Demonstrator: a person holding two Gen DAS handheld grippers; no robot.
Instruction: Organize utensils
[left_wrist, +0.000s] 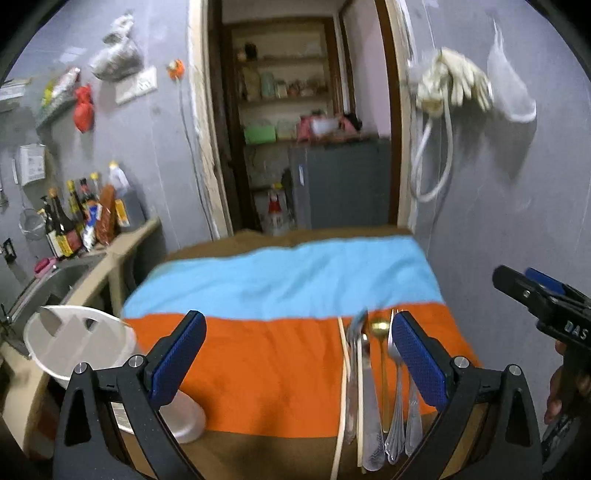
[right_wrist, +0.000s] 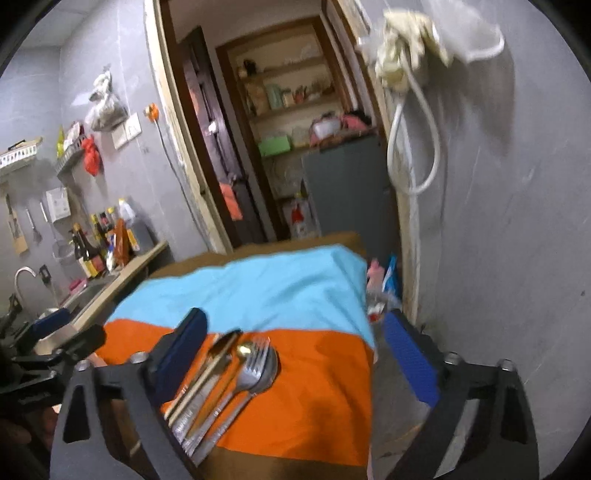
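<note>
A row of utensils (left_wrist: 373, 384) lies on the orange cloth (left_wrist: 266, 369): wooden chopsticks (left_wrist: 344, 387), a knife, a gold spoon (left_wrist: 380, 326) and forks (left_wrist: 397, 391). They also show in the right wrist view (right_wrist: 225, 380), bunched side by side. My left gripper (left_wrist: 295, 354) is open and empty above the cloth, its right finger next to the forks. My right gripper (right_wrist: 295, 365) is open and empty, above the cloth's right part; it shows at the right edge of the left wrist view (left_wrist: 543, 299).
A white plastic utensil holder (left_wrist: 81, 339) stands at the table's left edge by the steel sink (left_wrist: 55, 280). Sauce bottles (left_wrist: 81, 218) line the counter. A blue cloth (left_wrist: 288, 280) covers the table's far half. A wall is close on the right, a doorway behind.
</note>
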